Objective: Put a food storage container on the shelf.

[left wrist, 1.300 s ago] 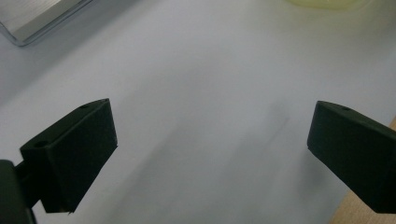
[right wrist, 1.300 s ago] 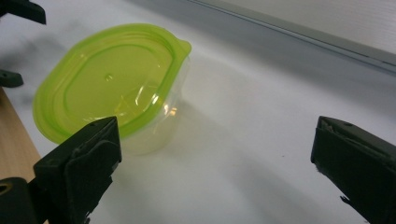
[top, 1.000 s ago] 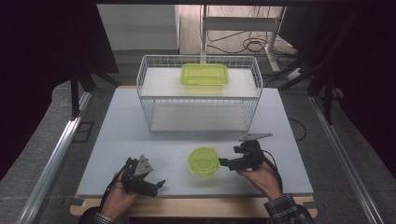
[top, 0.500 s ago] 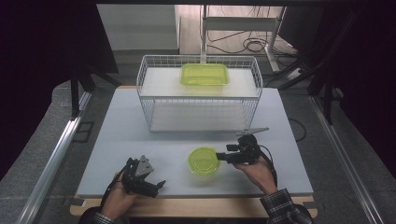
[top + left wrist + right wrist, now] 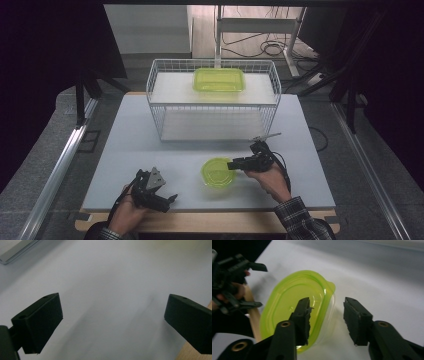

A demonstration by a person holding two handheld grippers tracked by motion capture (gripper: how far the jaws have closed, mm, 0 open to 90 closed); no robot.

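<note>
Grey floor (image 5: 45, 150) (dark surroundings)

Round yellow-green translucent container (image 5: 218, 172), lidded, with a small tab on the rim. Upright and flat on the white table (image 5: 125, 150), near its front edge, well apart from the wire basket (image 5: 212, 107) behind.

Round container (image 5: 218, 172): translucent lime green with a clear base. Rectangular container (image 5: 219, 80): the same lime green. Wire basket (image 5: 155, 85): white. Table (image 5: 150, 145): pale grey with a light wood near edge. Grippers: black. Right sleeve (image 5: 300, 220): dark plaid.
</note>
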